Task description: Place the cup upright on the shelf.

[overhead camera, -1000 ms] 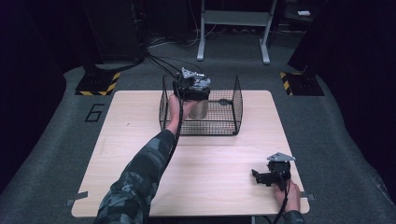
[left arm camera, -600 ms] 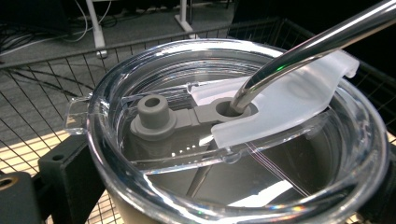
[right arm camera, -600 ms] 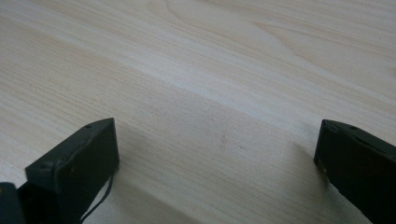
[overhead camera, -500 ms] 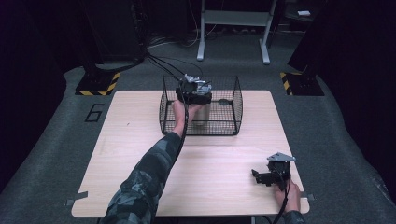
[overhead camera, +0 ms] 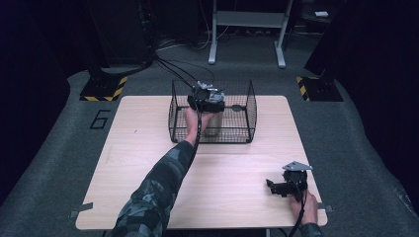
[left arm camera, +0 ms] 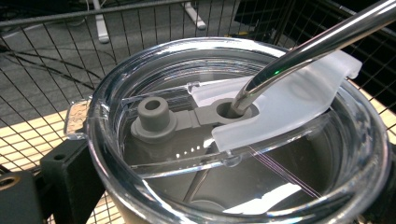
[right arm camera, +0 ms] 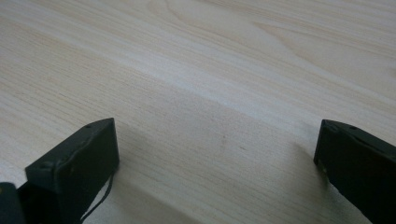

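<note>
A steel tumbler [overhead camera: 213, 124] with a clear lid [left arm camera: 233, 140] and a metal straw [left arm camera: 303, 46] is inside the black wire basket [overhead camera: 248, 112] at the far middle of the table. My left gripper [overhead camera: 206, 102] is shut on the tumbler near its top, with a black jaw against each side of the cup. Whether the cup's base touches the basket floor is hidden. My right gripper [overhead camera: 271, 185] rests on the table near the front right corner. It stands open [right arm camera: 215, 158] over bare wood, with nothing between its fingers.
The wooden table [overhead camera: 148, 148] is bare around the basket. Basket wires rise close around the tumbler on all sides [left arm camera: 56, 60]. Cables [overhead camera: 173, 66] trail from the left gripper over the far edge to the floor.
My left gripper has carried the tumbler down from above the basket's rim into the basket. The right gripper has stayed where it was.
</note>
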The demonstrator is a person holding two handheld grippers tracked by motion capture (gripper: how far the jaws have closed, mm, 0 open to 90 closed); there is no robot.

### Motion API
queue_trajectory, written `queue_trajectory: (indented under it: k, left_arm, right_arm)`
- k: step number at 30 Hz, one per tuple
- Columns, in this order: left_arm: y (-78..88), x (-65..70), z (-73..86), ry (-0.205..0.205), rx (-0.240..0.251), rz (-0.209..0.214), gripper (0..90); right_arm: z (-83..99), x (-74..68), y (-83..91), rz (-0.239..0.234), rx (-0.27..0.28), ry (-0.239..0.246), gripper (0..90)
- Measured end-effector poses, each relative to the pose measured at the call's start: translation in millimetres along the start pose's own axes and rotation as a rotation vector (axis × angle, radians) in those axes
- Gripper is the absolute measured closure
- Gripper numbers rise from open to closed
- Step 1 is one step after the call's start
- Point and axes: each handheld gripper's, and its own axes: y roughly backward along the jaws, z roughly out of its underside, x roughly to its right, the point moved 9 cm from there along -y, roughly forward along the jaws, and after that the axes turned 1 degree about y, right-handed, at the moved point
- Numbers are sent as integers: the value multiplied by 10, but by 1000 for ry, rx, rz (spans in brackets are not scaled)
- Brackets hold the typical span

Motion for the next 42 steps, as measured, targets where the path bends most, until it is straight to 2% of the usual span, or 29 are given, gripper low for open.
queue_trajectory:
  k: [2,4,5,8,11,15,18,21,22,24,34,39,40,42]
  left_arm:
    - [-16,-24,7,-11,-8,-8,39]
    - [-20,-35,15,-6,-9,-4,38]
    - [-39,-34,30,10,-4,-4,39]
    - [-36,-18,34,8,5,-7,38]
    - [-18,-8,81,-33,-5,-9,38]
    - [32,26,151,-59,3,-9,37]
    - [57,42,159,-78,-16,-9,36]
    - [71,44,167,-75,-24,1,32]
    - [81,51,166,-57,-18,4,28]
    - [105,61,189,-54,-31,20,9]
    - [389,15,204,-73,-43,67,0]
    - [605,-42,204,-98,-63,94,0]
    - [648,-45,198,-85,-59,103,0]
    - [756,-74,183,-104,-56,107,0]
  right_arm:
    - [1,0,1,-1,-1,1,0]
    - [3,0,3,-5,-2,6,0]
    - [0,0,0,-1,0,0,0]
    - [2,-2,3,-5,-2,3,0]
    - [1,-1,2,-4,-2,4,0]
    - [4,1,3,-6,-3,9,0]
    - [4,4,3,-6,-3,13,0]
    - [3,4,3,-6,-3,12,0]
    - [3,4,3,-6,-3,13,0]
    - [1,0,2,-6,-1,6,0]
    - [5,4,4,-6,-4,14,0]
    - [7,4,4,-7,-5,17,0]
    - [5,4,4,-7,-4,15,0]
    - [6,4,4,-6,-5,15,0]
